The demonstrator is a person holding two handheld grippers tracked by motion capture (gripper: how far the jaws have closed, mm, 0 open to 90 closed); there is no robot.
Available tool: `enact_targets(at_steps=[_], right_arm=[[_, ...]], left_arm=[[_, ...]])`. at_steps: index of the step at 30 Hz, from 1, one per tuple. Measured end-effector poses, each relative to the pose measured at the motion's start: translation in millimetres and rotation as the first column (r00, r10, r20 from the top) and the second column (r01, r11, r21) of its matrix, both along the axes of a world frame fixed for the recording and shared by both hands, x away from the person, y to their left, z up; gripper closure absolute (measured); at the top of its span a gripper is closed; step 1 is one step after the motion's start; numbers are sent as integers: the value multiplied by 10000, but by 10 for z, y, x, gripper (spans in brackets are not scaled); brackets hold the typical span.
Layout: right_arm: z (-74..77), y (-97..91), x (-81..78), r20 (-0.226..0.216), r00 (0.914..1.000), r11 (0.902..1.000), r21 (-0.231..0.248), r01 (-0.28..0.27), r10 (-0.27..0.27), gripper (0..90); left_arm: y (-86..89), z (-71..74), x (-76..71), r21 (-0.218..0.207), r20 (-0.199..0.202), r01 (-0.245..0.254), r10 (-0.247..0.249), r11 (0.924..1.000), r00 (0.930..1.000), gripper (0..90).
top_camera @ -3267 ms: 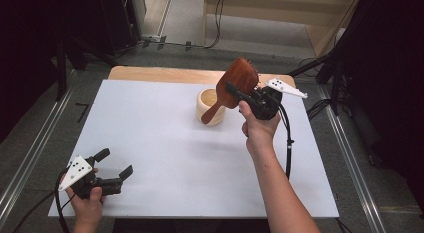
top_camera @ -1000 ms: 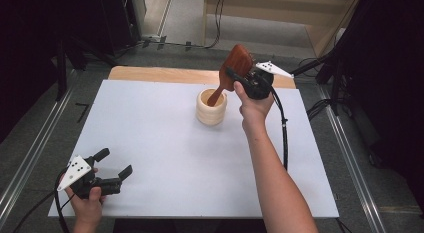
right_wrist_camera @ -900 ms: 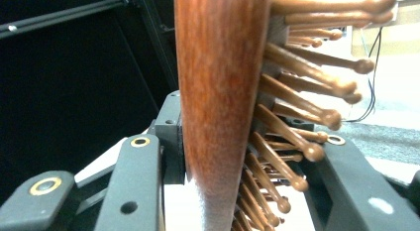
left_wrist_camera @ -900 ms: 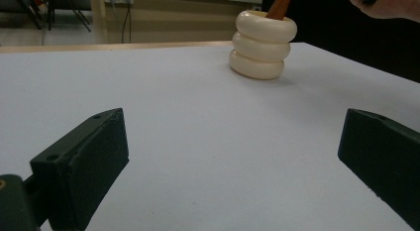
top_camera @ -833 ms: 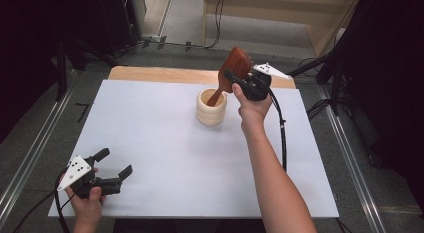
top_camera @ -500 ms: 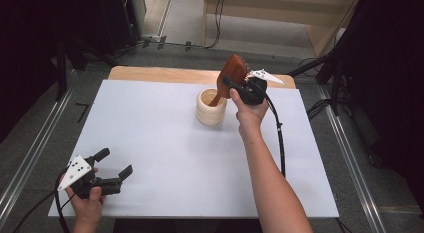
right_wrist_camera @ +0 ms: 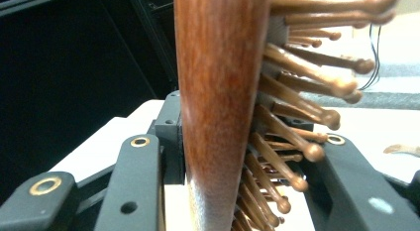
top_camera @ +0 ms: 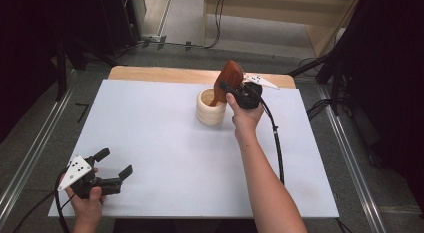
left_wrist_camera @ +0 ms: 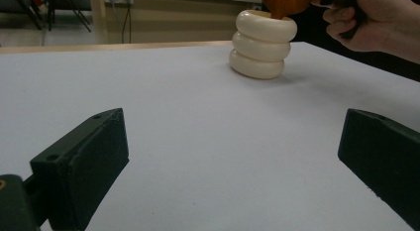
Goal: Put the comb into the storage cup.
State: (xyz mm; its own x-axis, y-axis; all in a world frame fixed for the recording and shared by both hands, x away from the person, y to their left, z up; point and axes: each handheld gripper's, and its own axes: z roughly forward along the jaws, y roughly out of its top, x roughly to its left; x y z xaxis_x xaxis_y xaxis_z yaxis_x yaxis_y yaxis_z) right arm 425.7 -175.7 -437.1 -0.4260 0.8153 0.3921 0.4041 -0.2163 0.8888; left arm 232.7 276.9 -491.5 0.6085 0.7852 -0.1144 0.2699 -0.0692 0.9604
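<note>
A cream ribbed cup (top_camera: 210, 107) stands upright on the white table (top_camera: 165, 143), toward its far edge. The handle end of a wooden hairbrush (top_camera: 227, 79) dips into the cup's mouth, its head tilted up and away from the cup. The right gripper (top_camera: 239, 91), just beside the cup, is clamped on the brush head. The left gripper (top_camera: 111, 168), well apart from the cup, has its jaws spread with nothing between them.

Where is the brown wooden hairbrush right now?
In the high view, the brown wooden hairbrush is at the table's far side, clamped in the right gripper, its handle end poking down into the cream ribbed cup.
</note>
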Motion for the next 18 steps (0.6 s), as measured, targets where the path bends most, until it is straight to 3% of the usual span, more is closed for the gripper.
enact_targets(at_steps=[7,11,18], right_arm=[[-73,-14,12,-130,9998,9981,604,129,-122,551],[-129,-37,16,-250,9995,9932,1147,221,-193,551],[-184,-63,6,-396,9977,9840,1675,608,-549,548]], left_arm=[[-2,0,0,10,4,-3,3,10000,10000,0],[-5,0,-1,10,10,-3,3,10000,10000,0],[-10,0,-1,47,7,-11,11,10000,10000,0]])
